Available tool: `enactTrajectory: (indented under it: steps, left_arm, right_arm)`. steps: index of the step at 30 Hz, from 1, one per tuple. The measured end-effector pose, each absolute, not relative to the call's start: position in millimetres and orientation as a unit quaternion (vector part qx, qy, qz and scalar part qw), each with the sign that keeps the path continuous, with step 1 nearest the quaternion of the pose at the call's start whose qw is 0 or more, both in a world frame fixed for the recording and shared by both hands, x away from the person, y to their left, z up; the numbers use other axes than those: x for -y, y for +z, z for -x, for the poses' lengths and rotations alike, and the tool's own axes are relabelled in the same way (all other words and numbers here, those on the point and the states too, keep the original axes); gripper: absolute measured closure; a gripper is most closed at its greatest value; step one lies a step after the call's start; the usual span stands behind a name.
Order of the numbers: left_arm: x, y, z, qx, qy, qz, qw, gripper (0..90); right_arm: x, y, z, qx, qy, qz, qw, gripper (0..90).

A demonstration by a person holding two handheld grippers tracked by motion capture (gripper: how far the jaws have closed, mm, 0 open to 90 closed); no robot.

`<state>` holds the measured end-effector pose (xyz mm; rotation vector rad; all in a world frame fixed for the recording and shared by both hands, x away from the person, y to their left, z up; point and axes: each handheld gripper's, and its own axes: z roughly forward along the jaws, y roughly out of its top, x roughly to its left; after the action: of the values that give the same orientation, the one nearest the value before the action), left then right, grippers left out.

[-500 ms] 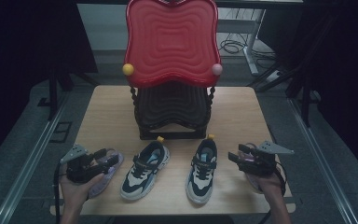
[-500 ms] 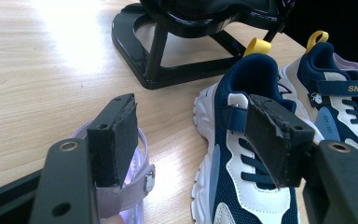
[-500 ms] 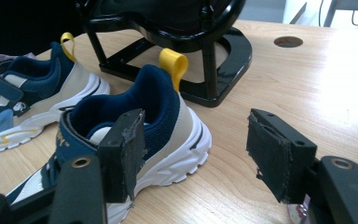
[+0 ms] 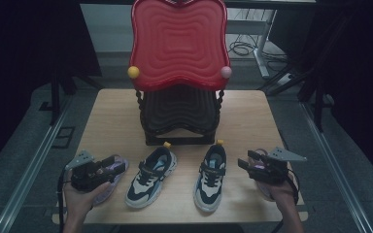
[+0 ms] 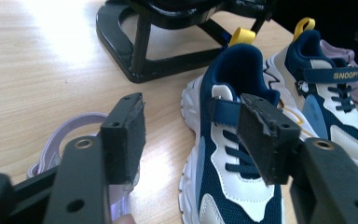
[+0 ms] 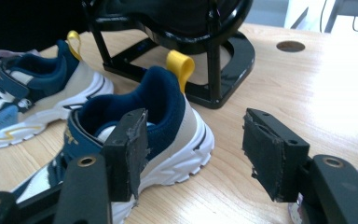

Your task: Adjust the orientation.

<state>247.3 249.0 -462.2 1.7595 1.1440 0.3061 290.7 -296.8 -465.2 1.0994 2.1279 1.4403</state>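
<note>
Both claws gape empty, left gripper (image 4: 119, 162) just left of the left sneaker (image 4: 151, 176), right gripper (image 4: 244, 162) just right of the right sneaker (image 4: 211, 176); best approach level, pinching each heel collar squarely.

navy-white sneakers (image 4: 151, 176), red ridged chair (image 4: 178, 43)

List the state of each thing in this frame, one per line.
Left gripper: open, empty, over a purple sandal.
Right gripper: open, empty, beside the right sneaker.
Left sneaker: upright on the table, strap fastened.
Right sneaker: upright on the table, strap fastened.
Chair: standing upright on the table behind the sneakers.
</note>
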Motion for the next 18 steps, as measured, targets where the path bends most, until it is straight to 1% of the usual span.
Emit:
enactTrajectory:
  steps: [4, 5, 6, 7, 8, 11, 13, 15, 18]
  left_arm:
    - [-251.6, -458.0, -243.7, -0.463, 0.131, -0.730, 0.485, 56.0]
    - [-252.6, -456.4, -242.5, -0.463, 0.134, -0.731, 0.483, 56.0]
    - [-254.0, -454.7, -241.5, -0.464, 0.137, -0.729, 0.484, 58.9]
    - [-254.9, -453.8, -240.9, -0.465, 0.136, -0.728, 0.486, 62.1]
    - [-255.7, -453.2, -240.1, -0.467, 0.134, -0.727, 0.485, 68.5]
    - [-254.8, -453.2, -239.6, -0.471, 0.131, -0.728, 0.481, 79.4]
    - [-254.0, -453.7, -240.0, -0.471, 0.129, -0.731, 0.476, 85.1]
    - [-254.0, -455.2, -240.8, -0.474, 0.128, -0.731, 0.474, 88.3]
    - [-255.0, -457.0, -242.0, -0.479, 0.128, -0.732, 0.468, 89.6]
  right_arm:
    - [293.7, -467.2, -291.9, -0.752, 0.502, -0.390, 0.173, 39.1]
    - [293.7, -467.2, -291.9, -0.752, 0.502, -0.390, 0.173, 39.1]
    - [293.0, -467.0, -291.6, -0.753, 0.502, -0.389, 0.174, 39.0]
    - [292.1, -467.0, -291.2, -0.754, 0.500, -0.389, 0.175, 38.8]
    - [290.5, -467.7, -290.9, -0.756, 0.497, -0.388, 0.177, 38.7]
    - [289.1, -468.7, -290.2, -0.757, 0.494, -0.387, 0.178, 38.6]
    - [288.7, -469.9, -290.2, -0.759, 0.493, -0.387, 0.177, 38.6]
    - [289.0, -472.2, -291.3, -0.760, 0.489, -0.390, 0.177, 38.5]
    - [289.3, -475.4, -293.4, -0.758, 0.480, -0.402, 0.180, 38.4]
